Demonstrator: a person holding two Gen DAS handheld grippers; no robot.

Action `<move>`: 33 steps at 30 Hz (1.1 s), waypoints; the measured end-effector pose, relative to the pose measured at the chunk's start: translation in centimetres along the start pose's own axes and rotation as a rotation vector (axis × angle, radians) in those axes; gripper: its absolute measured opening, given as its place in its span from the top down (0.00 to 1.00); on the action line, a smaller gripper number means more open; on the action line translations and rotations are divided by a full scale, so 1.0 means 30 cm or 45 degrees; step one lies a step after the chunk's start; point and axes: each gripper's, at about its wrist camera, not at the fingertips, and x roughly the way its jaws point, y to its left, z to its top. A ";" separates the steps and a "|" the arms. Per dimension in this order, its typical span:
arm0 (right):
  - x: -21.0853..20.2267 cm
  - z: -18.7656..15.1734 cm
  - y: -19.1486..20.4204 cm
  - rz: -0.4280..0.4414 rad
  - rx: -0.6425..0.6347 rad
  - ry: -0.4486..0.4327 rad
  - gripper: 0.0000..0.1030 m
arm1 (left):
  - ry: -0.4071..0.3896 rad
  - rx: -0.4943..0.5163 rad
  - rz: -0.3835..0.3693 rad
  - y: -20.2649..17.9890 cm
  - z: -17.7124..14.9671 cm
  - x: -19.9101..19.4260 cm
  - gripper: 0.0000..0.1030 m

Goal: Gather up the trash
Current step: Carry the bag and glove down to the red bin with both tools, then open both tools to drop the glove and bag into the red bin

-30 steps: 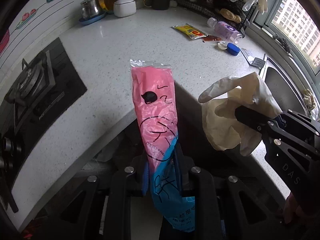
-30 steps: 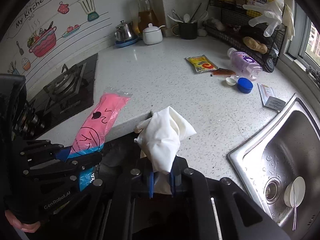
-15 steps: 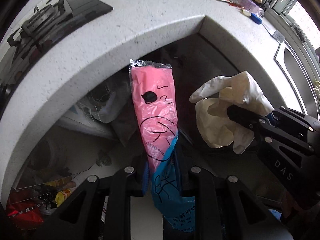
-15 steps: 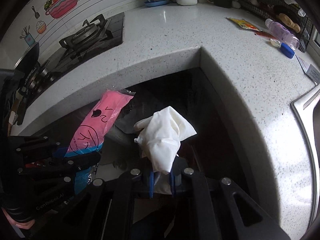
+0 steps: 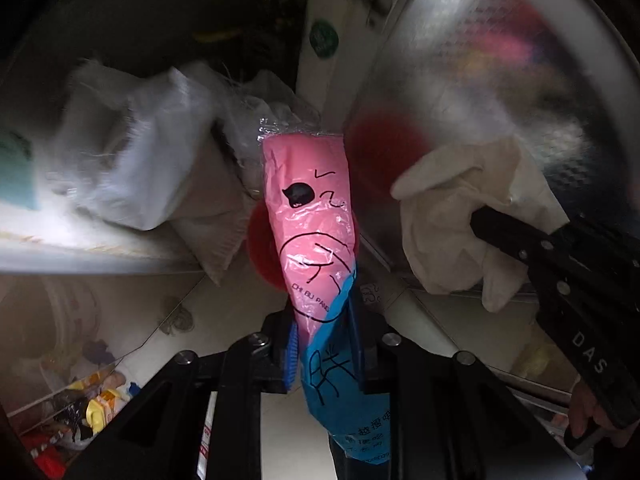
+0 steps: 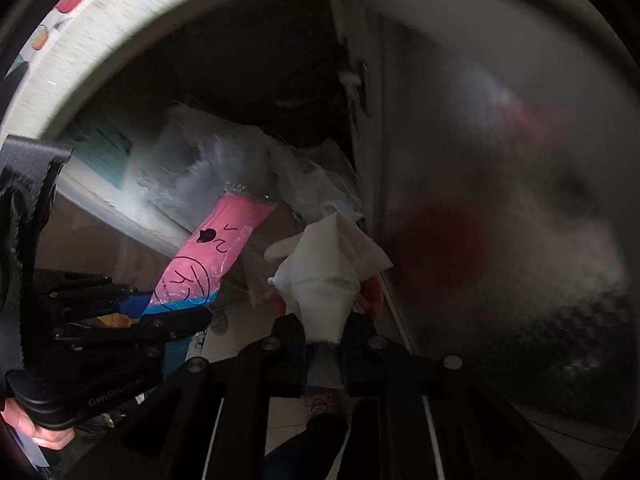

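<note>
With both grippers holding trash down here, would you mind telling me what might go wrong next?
1. The limp white rubber glove is pinched only at its cuff by the right gripper, so it may snag on the crumpled white plastic bags nearby.
2. The pink and blue plastic packet sticks far beyond the left gripper and might catch.

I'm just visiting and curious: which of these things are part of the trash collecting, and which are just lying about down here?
Part of the job:
- pink and blue wrapper, clamped in the left claw
- white glove, clamped in the right claw

Just lying about:
- white plastic bags
- yellow packets
</note>
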 end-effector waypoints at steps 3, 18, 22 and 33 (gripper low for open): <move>0.066 -0.020 -0.044 -0.008 0.023 0.003 0.89 | 0.010 0.028 -0.005 0.001 0.021 0.091 0.82; 0.162 -0.008 -0.097 -0.043 0.021 0.028 0.90 | -0.029 0.106 0.012 -0.022 0.081 0.171 0.37; 0.168 0.002 -0.085 -0.019 -0.007 0.027 0.90 | -0.039 0.082 0.025 -0.002 0.073 0.141 0.34; 0.256 0.053 0.039 0.056 -0.179 0.081 0.90 | -0.079 -0.079 0.105 0.131 0.004 0.114 0.27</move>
